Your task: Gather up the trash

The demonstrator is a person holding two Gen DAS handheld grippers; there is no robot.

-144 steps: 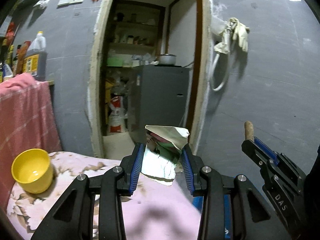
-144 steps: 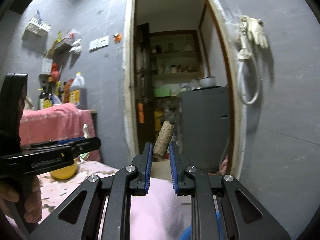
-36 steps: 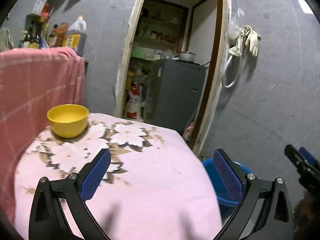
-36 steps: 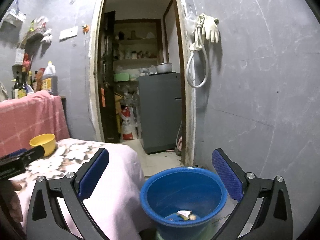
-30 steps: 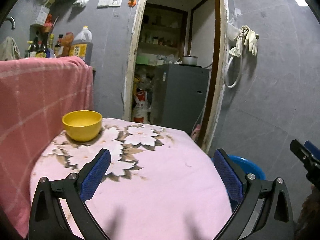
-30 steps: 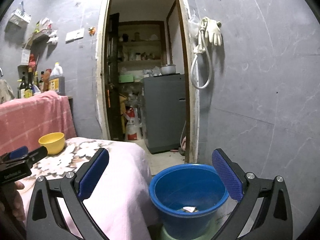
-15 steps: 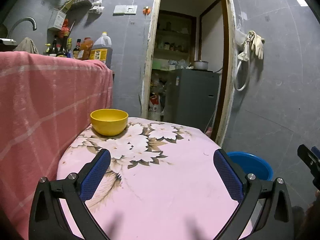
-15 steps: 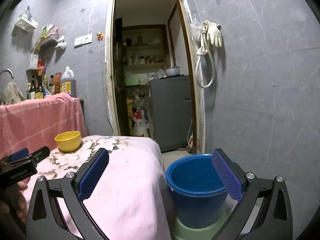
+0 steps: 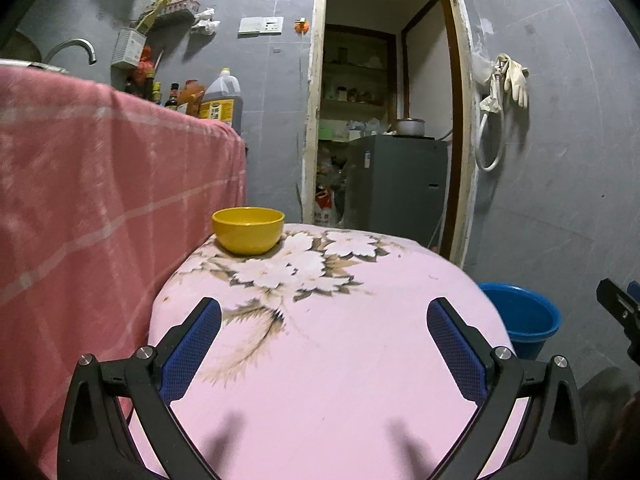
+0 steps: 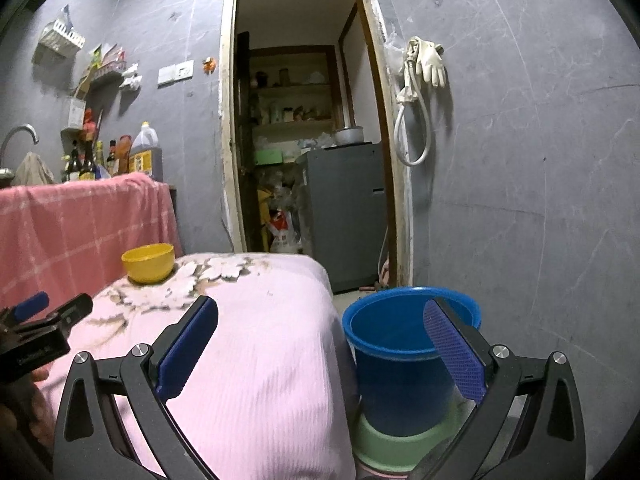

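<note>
Blue bucket beside pink-clothed table, left hand-held gripper and right hand-held gripper both spread wide, empty

Left gripper is level, its jaws spread wide with nothing between the blue pads. Right gripper is likewise level, its jaws gaping and empty. A hand holds the left one.

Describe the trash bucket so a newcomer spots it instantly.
Find the table under the pink floral cloth. On the floor at its right edge, before the doorway, stands a round bucket on a pale green base. It is the only blue container; the bowl on the table is yellow.
</note>
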